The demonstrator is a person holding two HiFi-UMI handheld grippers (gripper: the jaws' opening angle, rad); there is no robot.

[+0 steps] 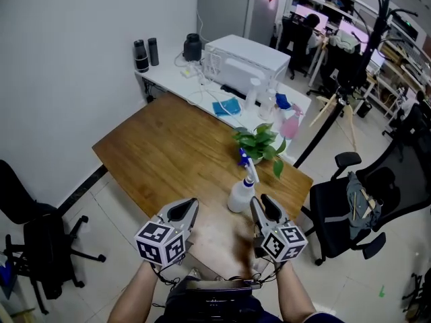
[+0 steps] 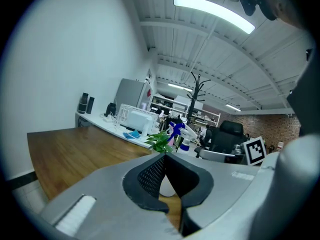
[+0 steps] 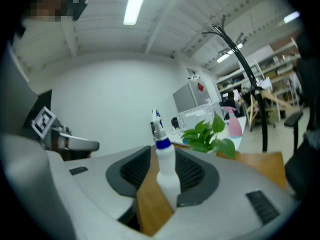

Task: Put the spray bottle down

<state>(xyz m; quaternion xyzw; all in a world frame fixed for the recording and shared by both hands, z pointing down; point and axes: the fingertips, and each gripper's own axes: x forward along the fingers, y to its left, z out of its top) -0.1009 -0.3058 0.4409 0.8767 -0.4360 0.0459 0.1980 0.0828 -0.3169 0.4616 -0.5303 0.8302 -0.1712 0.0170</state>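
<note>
A white spray bottle [image 1: 240,196] with a blue trigger head stands upright on the wooden table [image 1: 168,150], near its front right part. My right gripper [image 1: 262,206] is just to the right of and behind the bottle, jaws open. In the right gripper view the bottle [image 3: 167,176] stands on the wood ahead of the right gripper [image 3: 162,156], with a gap to each pad. My left gripper [image 1: 188,208] hovers over the table's front edge, left of the bottle, with its tips together and nothing in them. The left gripper [image 2: 164,157] frames a sliver of the white bottle [image 2: 167,186].
A leafy green plant [image 1: 260,142] stands just beyond the bottle. A white side table [image 1: 168,79] behind holds a white appliance [image 1: 246,59], black flasks [image 1: 141,54] and a pink spray bottle [image 1: 291,123]. Black office chairs stand at the right [image 1: 350,204] and left [image 1: 34,231].
</note>
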